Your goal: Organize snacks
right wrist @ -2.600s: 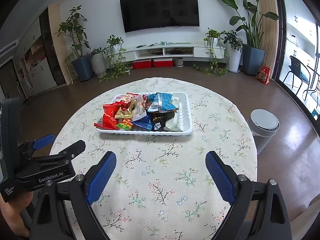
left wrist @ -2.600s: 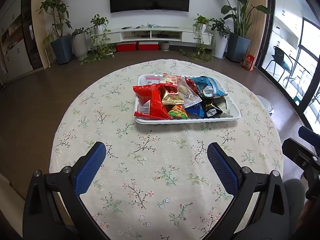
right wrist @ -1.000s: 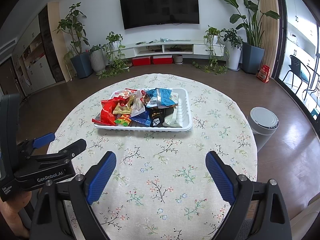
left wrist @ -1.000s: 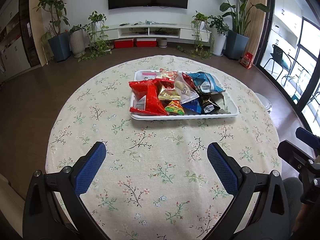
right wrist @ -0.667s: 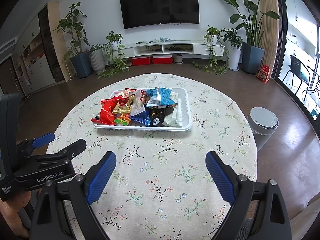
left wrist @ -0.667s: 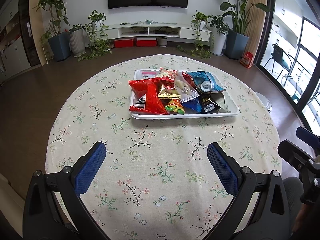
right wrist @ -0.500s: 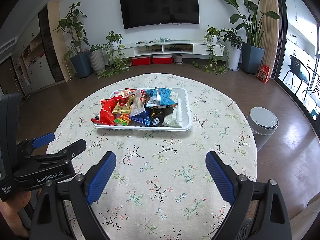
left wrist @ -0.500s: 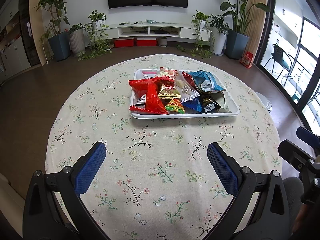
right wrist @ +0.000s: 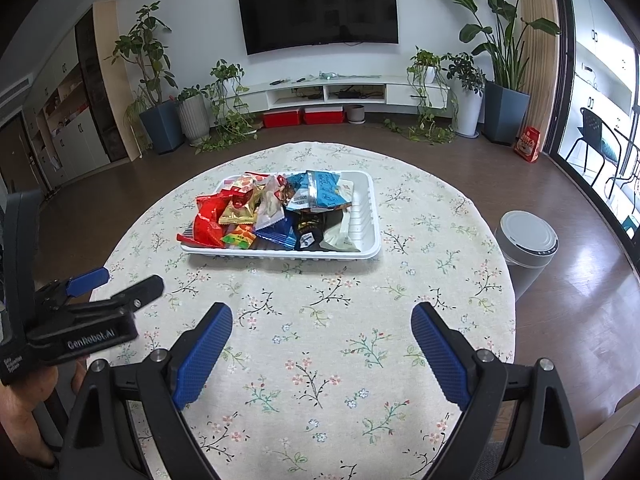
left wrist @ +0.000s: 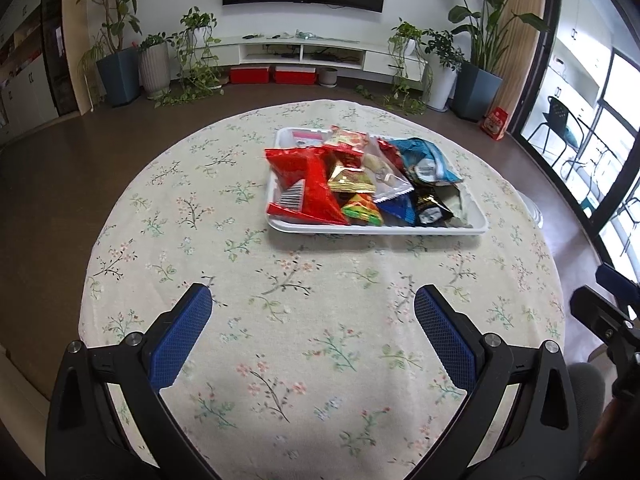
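Ahead of both empty, wide-apart grippers, left gripper (left wrist: 312, 304) and right gripper (right wrist: 322, 322), a white tray (left wrist: 376, 230) holds light, crinkly, likely slippery snack packets (left wrist: 352, 182), best pinched by an edge.

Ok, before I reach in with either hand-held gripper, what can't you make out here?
- Packets low in the white tray: both views, covered by the red packet and the others piled on top.
- Packet labels: too small and blurred.
- Pink item at the tray's far corner: left wrist view, mostly hidden by snacks.
- Table's near edge: hidden behind both gripper frames.
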`<act>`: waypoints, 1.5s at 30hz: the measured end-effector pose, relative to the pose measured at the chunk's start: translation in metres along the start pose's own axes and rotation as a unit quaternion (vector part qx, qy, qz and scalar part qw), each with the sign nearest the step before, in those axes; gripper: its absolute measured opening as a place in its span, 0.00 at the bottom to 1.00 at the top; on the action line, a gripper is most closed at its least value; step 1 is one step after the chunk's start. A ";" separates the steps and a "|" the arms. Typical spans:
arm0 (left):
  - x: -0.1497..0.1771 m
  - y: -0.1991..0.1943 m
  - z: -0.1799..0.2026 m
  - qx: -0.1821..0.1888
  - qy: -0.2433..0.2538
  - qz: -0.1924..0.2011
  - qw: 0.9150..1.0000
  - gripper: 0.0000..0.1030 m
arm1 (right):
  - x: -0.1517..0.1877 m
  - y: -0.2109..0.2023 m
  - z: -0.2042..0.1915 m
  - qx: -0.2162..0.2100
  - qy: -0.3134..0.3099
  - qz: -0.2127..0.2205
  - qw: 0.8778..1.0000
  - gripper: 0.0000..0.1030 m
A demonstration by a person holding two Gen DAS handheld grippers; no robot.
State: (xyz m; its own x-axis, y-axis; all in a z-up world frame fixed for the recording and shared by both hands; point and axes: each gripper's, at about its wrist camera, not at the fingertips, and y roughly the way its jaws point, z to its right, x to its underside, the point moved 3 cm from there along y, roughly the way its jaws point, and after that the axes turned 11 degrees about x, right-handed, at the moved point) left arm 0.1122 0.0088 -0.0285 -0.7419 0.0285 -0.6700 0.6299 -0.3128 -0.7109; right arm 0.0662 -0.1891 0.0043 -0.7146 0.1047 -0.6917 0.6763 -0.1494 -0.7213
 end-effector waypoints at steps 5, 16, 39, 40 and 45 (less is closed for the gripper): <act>-0.014 0.019 -0.047 0.035 -0.048 -0.014 0.998 1.00 | 0.000 0.018 0.018 0.001 0.013 -0.017 1.000 0.90; -0.040 0.038 -0.099 0.029 -0.084 -0.024 0.996 0.99 | -0.016 0.053 0.031 -0.007 0.002 -0.026 1.000 0.90; -0.037 -0.019 0.014 -0.047 0.026 0.059 0.997 1.00 | -0.023 0.047 0.033 -0.020 0.018 -0.018 0.999 0.90; -0.034 -0.020 0.021 -0.053 0.033 0.057 0.996 1.00 | -0.023 0.043 0.032 -0.020 0.019 -0.015 1.000 0.90; -0.018 -0.029 0.043 -0.015 0.025 0.057 0.998 1.00 | -0.020 0.028 0.031 -0.021 0.019 -0.006 1.000 0.90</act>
State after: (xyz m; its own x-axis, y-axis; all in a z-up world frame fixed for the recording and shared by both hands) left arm 0.0976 -0.0231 0.0131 -0.6534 0.0418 -0.7558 0.7163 -0.2886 -0.6353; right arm 0.0937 -0.2262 -0.0005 -0.7154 0.1445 -0.6837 0.6758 -0.1058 -0.7295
